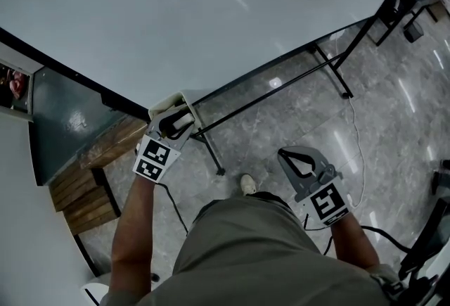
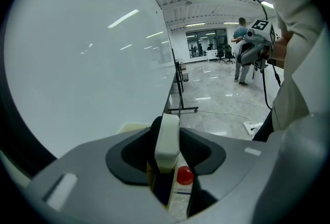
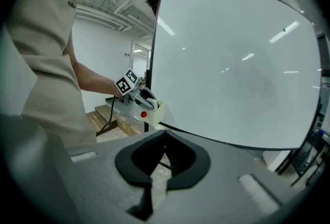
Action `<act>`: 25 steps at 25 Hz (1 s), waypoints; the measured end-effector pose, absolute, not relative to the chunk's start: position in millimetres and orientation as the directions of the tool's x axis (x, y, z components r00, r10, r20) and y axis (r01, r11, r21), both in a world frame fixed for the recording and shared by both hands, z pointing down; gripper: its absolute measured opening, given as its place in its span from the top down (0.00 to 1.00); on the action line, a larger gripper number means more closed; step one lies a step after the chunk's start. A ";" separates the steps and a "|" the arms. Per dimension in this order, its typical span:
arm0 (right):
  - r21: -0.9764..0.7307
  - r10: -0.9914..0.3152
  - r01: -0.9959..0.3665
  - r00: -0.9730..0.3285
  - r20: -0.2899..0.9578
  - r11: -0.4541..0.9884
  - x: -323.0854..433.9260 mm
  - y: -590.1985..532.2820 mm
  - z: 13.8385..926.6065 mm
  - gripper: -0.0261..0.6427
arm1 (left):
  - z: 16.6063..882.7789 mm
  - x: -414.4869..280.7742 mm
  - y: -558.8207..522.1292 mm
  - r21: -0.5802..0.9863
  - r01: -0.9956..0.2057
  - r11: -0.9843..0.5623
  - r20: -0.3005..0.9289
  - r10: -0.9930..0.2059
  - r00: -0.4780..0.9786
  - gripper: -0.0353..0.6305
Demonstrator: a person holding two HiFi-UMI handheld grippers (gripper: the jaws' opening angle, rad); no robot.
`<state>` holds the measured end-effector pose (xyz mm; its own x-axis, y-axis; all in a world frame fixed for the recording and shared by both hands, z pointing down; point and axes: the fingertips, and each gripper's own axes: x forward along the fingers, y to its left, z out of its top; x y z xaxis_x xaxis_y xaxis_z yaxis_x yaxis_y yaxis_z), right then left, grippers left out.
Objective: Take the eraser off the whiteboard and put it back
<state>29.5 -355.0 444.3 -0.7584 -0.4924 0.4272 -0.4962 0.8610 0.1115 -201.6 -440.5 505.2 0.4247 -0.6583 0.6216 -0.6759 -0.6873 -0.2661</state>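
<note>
Eraser right at the lower corner of the whiteboard, pinched in a gripper, details further down.

Huge blank board, takes up most of the head view. Nothing on it but streaks of ceiling-light glare. Black trim around the edge, black tube stand underneath.

Glossy grey stone floor below that, with a thin white cable trailing across it.

Next, the person: olive shirt, bare forearms stretched forward, one gripper per hand. Stacked wooden steps off to the left in the head view, below the board's corner.

Up at that corner, left gripper, jaws part-way apart and clamped on the eraser. Looks like a cream-white block standing upright between the two black pads, both pads against its sides.

Lower down, right gripper, well apart from the board and hanging over the floor. Jaws fully together, nothing between them.

Smallest bit: red round knob on the eraser's side, just under the pads. Shows up in the right gripper view too, as a red dot on the cream body.
</note>
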 end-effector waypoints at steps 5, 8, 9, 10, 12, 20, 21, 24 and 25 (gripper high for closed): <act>0.117 -0.487 -0.488 -0.759 0.432 0.865 25.1 -351.5 443.6 0.96 | 496.0 -205.9 -437.7 -0.262 -0.703 -0.661 0.593 -0.685 0.423 0.69; 0.119 -0.479 -0.478 -0.763 0.435 0.870 20.5 -347.2 442.8 0.96 | 484.5 -207.7 -433.5 -0.271 -0.716 -0.643 0.566 -0.708 0.421 0.69; 0.119 -0.476 -0.475 -0.764 0.435 0.872 18.5 -345.5 442.2 0.96 | 481.0 -208.7 -431.6 -0.276 -0.719 -0.638 0.559 -0.715 0.420 0.69; 0.118 -0.474 -0.473 -0.766 0.434 0.873 16.0 -343.6 441.3 0.96 | 477.4 -209.9 -429.4 -0.281 -0.722 -0.632 0.550 -0.722 0.419 0.69; 0.123 -0.468 -0.465 -0.770 0.434 0.877 10.6 -339.0 440.1 0.96 | 469.1 -213.0 -424.0 -0.289 -0.728 -0.621 0.530 -0.737 0.419 0.69; 0.138 -0.443 -0.429 -0.781 0.440 0.893 -9.0 -318.1 434.0 0.96 | 418.6 -214.4 -399.7 -0.318 -0.749 -0.582 0.413 -0.796 0.443 0.69; 0.140 -0.440 -0.424 -0.782 0.442 0.895 -10.8 -315.4 433.3 0.96 | 411.8 -213.1 -395.8 -0.320 -0.749 -0.580 0.399 -0.800 0.449 0.69; 0.148 -0.436 -0.416 -0.783 0.444 0.897 -18.0 -304.9 431.2 0.96 | 391.6 -210.9 -380.8 -0.322 -0.752 -0.575 0.356 -0.810 0.467 0.69; 0.151 -0.434 -0.413 -0.784 0.444 0.898 -21.1 -300.6 430.6 0.96 | 384.8 -211.4 -374.7 -0.325 -0.753 -0.571 0.341 -0.814 0.470 0.69</act>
